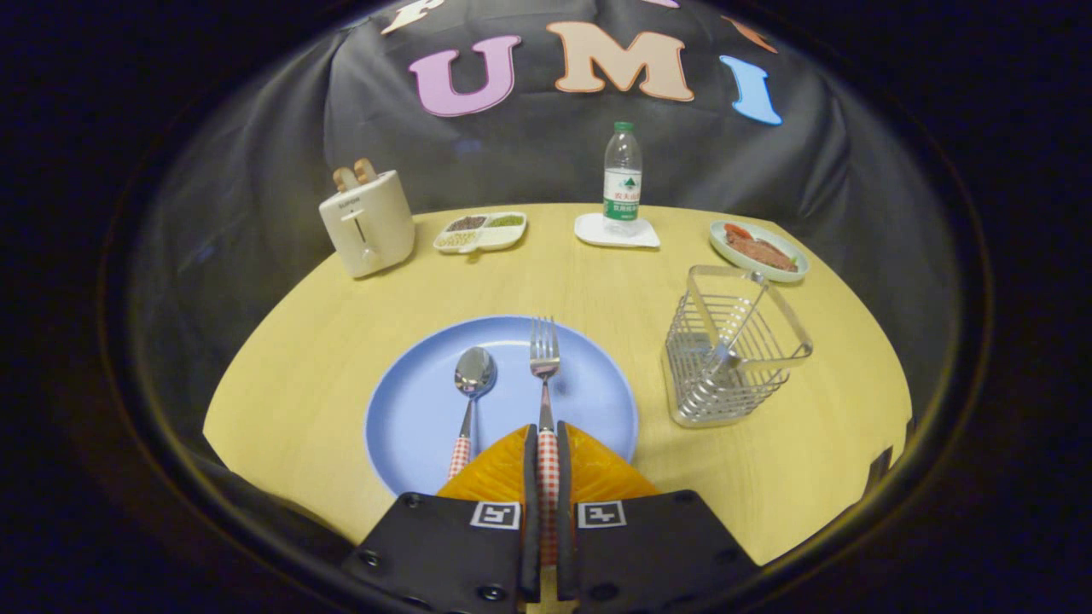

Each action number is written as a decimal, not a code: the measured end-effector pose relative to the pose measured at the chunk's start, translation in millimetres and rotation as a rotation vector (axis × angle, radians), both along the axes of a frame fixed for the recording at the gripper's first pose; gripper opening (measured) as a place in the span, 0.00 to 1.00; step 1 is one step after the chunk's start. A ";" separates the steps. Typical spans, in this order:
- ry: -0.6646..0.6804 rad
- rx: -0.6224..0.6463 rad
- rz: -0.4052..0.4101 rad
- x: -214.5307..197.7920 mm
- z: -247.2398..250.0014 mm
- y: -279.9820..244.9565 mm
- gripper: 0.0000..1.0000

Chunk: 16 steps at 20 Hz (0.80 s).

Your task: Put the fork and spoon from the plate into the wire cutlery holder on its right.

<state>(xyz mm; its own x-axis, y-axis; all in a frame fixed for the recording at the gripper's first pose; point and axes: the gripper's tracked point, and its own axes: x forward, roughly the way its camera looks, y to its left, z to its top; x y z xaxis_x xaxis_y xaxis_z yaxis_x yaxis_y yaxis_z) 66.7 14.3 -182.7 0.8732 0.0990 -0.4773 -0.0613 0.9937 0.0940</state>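
Note:
A blue plate lies on the yellow table just ahead of my fingers. On it a spoon with a red-checked handle lies left of a fork with the same handle, tines pointing away from me. My gripper is shut on the fork's checked handle, both fingers pressing its sides near the plate's near rim. The fork looks to rest on the plate still. The wire cutlery holder stands to the right of the plate, with a divider bar inside and nothing in it.
At the table's far side stand a cream toaster on the left, a white divided snack tray, a water bottle on a white coaster, and a small dish of food behind the holder.

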 end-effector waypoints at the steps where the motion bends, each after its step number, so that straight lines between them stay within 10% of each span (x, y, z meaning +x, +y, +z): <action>1: -0.009 0.004 -0.004 -2.3 11.0 -5.1 0.10; 16: 0.145 -0.162 -0.015 -20.8 79.9 -136.3 0.10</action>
